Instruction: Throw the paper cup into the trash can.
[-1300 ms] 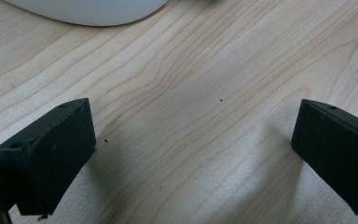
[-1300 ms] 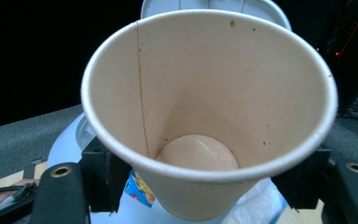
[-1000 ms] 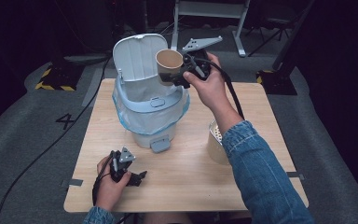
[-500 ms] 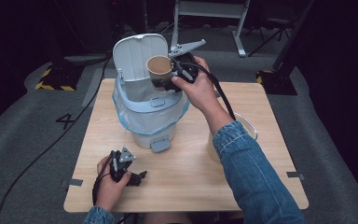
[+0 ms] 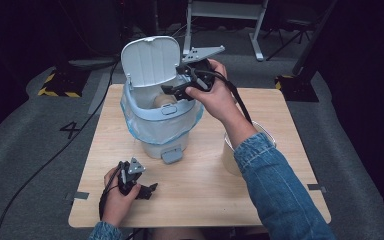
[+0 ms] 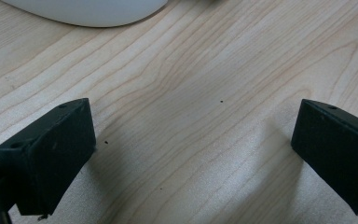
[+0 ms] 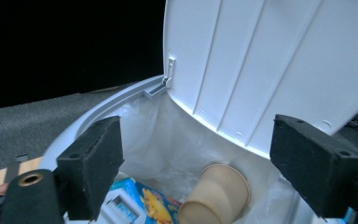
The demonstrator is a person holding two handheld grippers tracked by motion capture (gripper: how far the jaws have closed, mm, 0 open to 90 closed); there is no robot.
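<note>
The paper cup [image 7: 214, 196] lies on its side inside the lined bin [image 5: 160, 127], beside a colourful wrapper [image 7: 154, 203], under the raised lid [image 5: 150, 60]. My right claw [image 5: 172, 90] hangs over the bin's mouth; its jaws have just been opening and stand wide, nothing between them. My left claw [image 5: 152, 189] rests on the desk [image 5: 200, 200], spread open and empty.

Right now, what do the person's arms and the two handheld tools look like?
Both tools are black. The right tool carries a grey three-cornered plate on top and trails a black cable; its pads are rough black foam blocks. The left tool has a smaller grey plate and a black cable. The right arm wears a blue denim sleeve.
</note>
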